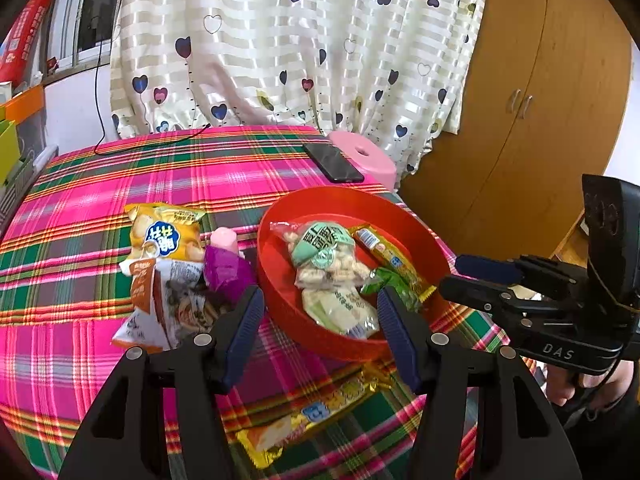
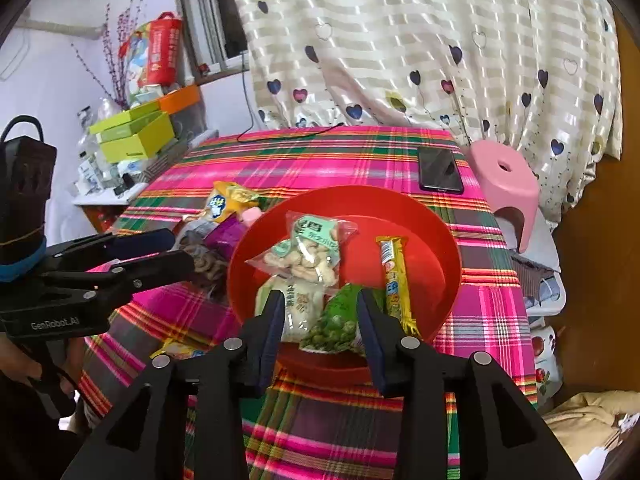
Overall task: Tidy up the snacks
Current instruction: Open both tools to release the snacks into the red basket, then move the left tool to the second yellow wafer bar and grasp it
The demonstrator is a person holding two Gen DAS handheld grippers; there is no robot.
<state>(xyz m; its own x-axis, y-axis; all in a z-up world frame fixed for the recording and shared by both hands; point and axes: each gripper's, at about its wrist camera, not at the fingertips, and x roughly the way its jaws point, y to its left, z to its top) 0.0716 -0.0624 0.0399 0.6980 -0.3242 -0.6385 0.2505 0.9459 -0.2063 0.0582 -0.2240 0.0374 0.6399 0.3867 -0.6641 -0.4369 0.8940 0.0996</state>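
We had both grippers tilted down at the table. The left gripper [image 1: 320, 316] was spread wide and empty, the right gripper [image 2: 320, 320] parted over the green pea bag [image 2: 336, 326], lower middle, inside the red bowl [image 2: 436, 220].

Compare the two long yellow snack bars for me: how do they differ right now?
The yellow bar in the bowl lies inside the red bowl; the yellow bar on the cloth lies outside it, nearer the camera. The first lies among other packets, the second alone. Both look unopened.
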